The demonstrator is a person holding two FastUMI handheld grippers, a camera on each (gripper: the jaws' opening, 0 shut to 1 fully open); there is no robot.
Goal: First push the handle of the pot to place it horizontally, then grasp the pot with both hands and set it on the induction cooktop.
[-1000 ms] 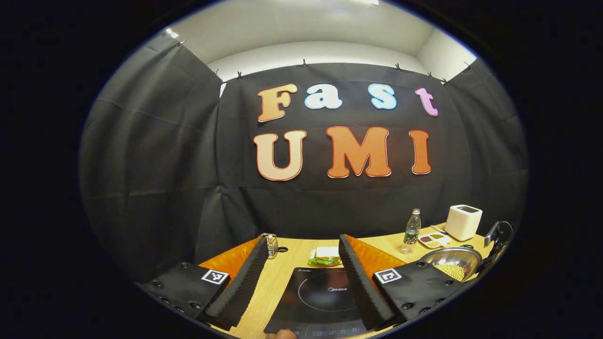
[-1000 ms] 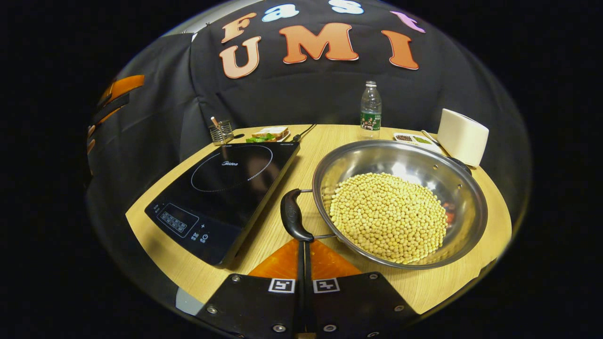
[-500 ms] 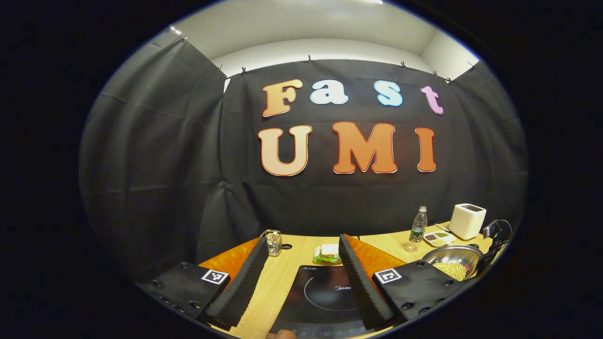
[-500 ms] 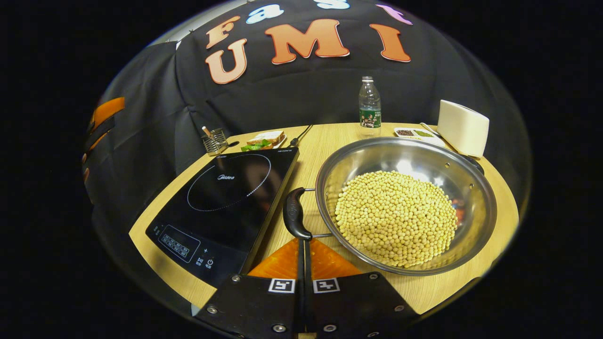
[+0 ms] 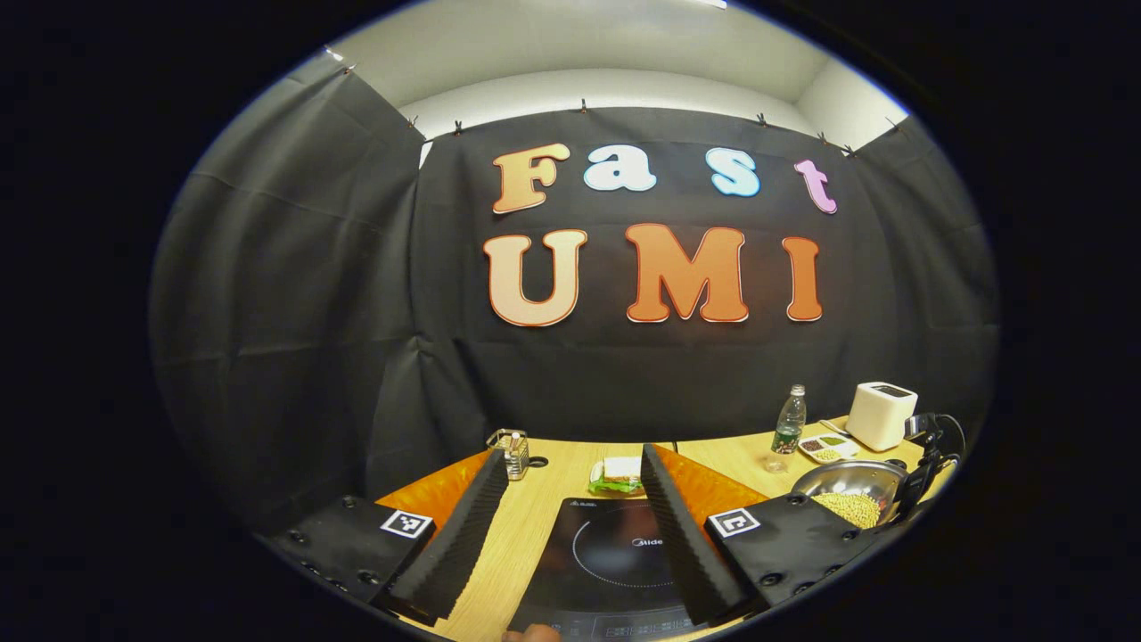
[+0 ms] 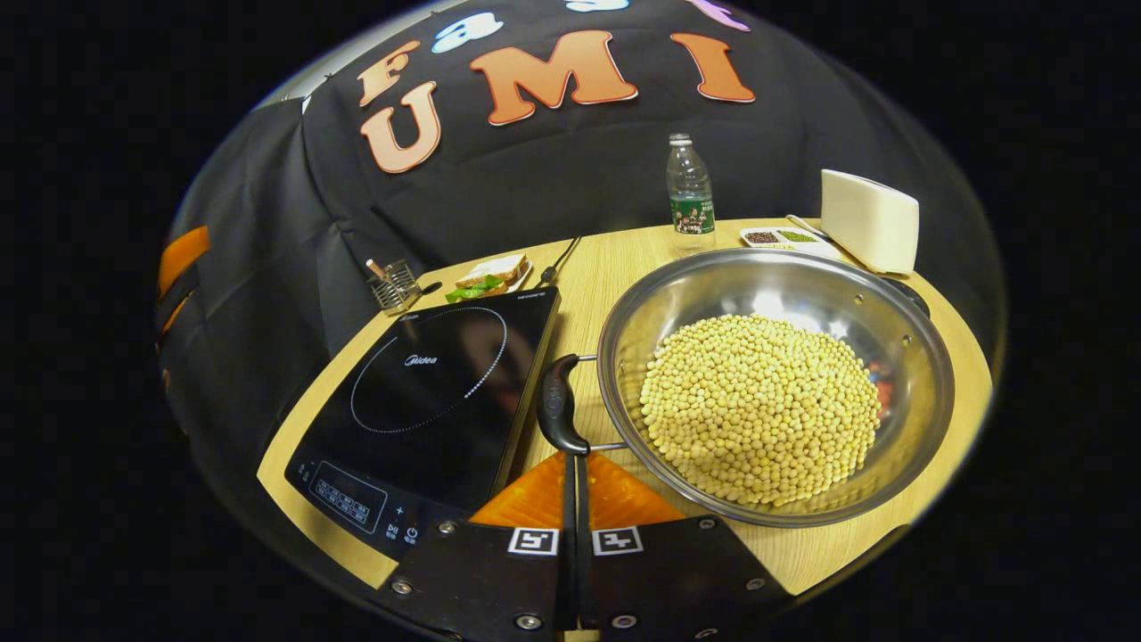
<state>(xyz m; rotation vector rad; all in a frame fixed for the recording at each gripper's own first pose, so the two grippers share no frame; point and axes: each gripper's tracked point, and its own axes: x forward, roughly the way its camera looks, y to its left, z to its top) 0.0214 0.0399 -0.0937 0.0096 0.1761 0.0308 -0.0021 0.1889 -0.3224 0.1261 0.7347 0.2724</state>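
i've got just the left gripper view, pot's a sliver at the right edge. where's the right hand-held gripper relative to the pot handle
Observer: In the right gripper view, the right hand-held gripper is shut, with its tips at the near end of the pot's black handle. I cannot tell if they touch.
Operator: is the pot on the cooktop yet
Observer: No. The pot sits on the table beside the induction cooktop, with that handle between them.
Operator: anything in it
Observer: A mound of yellow beans covers the bottom.
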